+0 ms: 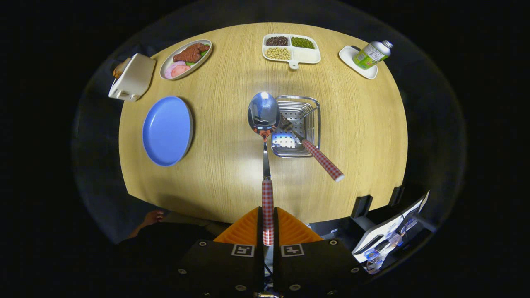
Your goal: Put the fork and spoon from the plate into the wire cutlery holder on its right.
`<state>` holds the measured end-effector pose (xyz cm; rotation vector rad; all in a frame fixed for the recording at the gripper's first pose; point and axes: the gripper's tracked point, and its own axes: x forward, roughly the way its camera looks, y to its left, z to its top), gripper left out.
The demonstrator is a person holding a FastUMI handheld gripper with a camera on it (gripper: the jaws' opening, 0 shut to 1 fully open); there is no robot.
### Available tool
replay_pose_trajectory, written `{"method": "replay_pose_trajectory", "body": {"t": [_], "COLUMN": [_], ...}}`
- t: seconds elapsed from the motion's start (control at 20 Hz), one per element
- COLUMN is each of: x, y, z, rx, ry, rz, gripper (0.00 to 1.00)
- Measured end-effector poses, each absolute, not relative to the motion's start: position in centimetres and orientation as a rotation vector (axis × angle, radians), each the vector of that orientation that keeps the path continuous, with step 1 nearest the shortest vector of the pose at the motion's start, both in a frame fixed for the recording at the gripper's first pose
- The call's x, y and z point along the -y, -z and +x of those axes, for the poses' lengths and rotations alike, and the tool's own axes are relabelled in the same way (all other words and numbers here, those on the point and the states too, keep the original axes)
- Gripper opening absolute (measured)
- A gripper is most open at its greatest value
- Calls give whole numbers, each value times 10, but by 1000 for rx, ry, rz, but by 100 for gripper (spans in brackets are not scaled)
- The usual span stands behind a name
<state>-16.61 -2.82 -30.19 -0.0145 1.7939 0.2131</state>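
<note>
- The gripper (268,225) is closed tight on the checked handle of the spoon (263,114); its bowl hangs just beside the wire cutlery holder (296,126).
- The holder stands mid-table (232,174) with free wood all around; the fork (319,156) leans inside.
- The blue plate (167,130) lies bare near the left edge.
</note>
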Motion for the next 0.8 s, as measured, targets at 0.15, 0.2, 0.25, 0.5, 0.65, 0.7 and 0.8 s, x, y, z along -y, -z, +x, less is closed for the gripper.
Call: {"method": "replay_pose_trajectory", "body": {"t": [0.15, 0.2, 0.25, 0.5, 0.65, 0.7, 0.8], "x": [44, 47, 51, 75, 78, 76, 77], "y": [306, 307, 308, 318, 324, 326, 325], "z": [-168, -168, -167, -156, -149, -147, -140], "rx": [-1868, -1896, -1917, -2035, -2113, -2134, -2167], "ry": [-260, -283, -304, -364, -398, -408, -419], "rz": [-65, -85, -107, -224, -245, -252, -263], "gripper": [9, 9, 9, 9, 9, 9, 9]}}
